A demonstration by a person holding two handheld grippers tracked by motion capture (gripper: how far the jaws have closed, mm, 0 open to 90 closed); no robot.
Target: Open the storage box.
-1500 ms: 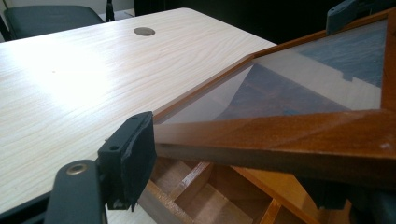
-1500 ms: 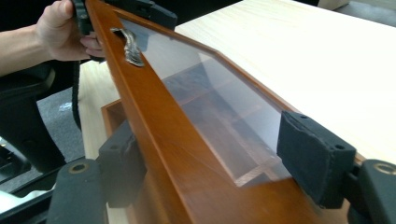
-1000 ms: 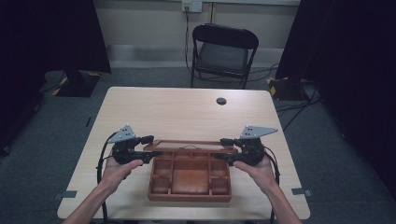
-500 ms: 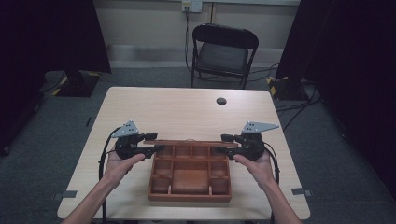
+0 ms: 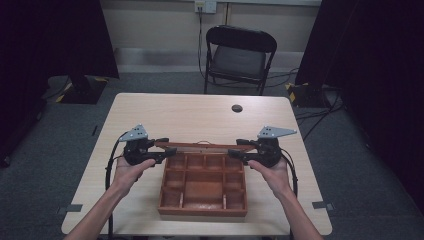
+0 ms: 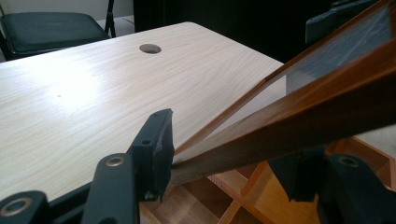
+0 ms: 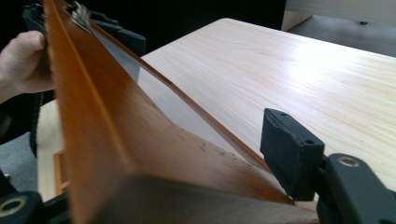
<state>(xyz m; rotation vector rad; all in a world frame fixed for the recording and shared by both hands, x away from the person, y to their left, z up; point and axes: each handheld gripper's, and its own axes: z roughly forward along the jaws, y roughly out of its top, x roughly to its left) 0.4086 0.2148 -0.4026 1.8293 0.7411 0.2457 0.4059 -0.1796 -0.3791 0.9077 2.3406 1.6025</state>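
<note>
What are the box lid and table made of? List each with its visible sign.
Lid: reddish-brown varnished wood frame, grain and sheen visible; its see-through pane looks like glass or clear plastic.
Table: pale wood-grain top, probably laminate, judging by its smooth, even sheen.

Bare forearms; black claws [image 5: 167, 154] [image 5: 235, 152], grey three-cornered plates, black cables, brass rivets.

Glossy wooden lid [image 6: 299, 112], glass pane [image 6: 345, 46]

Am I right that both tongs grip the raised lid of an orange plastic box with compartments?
Not quite: the box is wooden, not plastic, as the high view shows. Both tongs, left and right, do grip its raised lid.
</note>
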